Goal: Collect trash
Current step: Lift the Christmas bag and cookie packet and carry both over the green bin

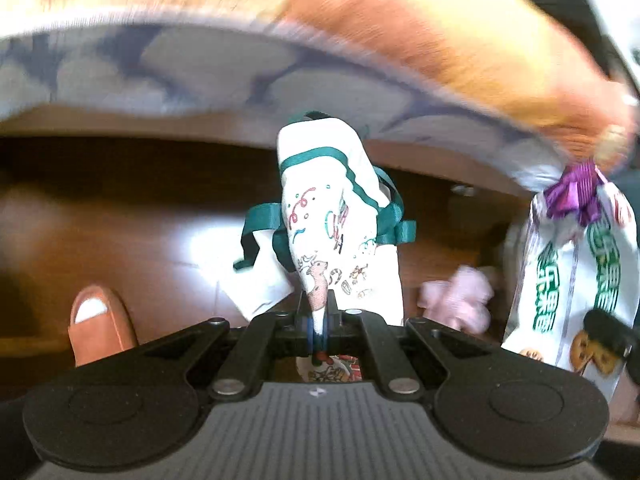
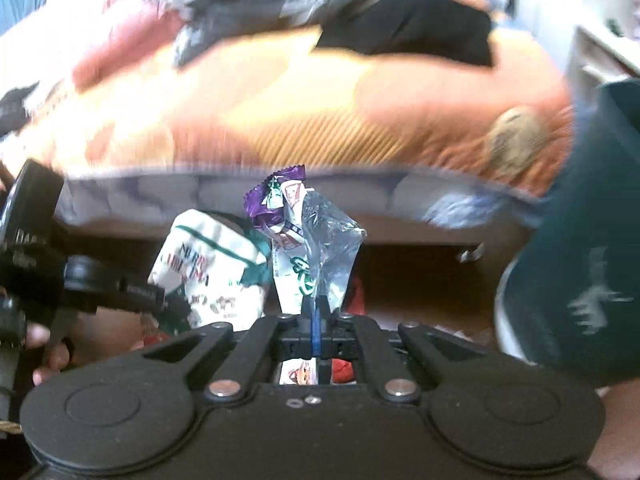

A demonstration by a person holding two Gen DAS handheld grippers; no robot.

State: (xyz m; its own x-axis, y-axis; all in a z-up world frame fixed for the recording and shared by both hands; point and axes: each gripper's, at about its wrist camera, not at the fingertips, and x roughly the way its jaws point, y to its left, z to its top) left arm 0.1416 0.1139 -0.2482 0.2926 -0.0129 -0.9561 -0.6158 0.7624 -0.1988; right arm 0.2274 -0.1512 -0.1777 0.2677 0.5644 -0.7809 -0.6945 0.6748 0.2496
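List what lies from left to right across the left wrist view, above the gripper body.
Thumb → white bag with green straps, pinched in the left gripper → pink crumpled scrap → cookie wrapper with purple top, held by the right gripper.

dark wood floor (image 1: 132, 216), crumpled pink tissue (image 1: 456, 300) lying on it

Left tool (image 1: 319, 332) clamping tight, fingers pinching white printed bag (image 1: 340, 236), holding it upright. Right tool (image 2: 316, 330) also closed, gripping snack wrapper (image 2: 308, 240). Both sitting close side by side, left one showing at right camera's left edge.
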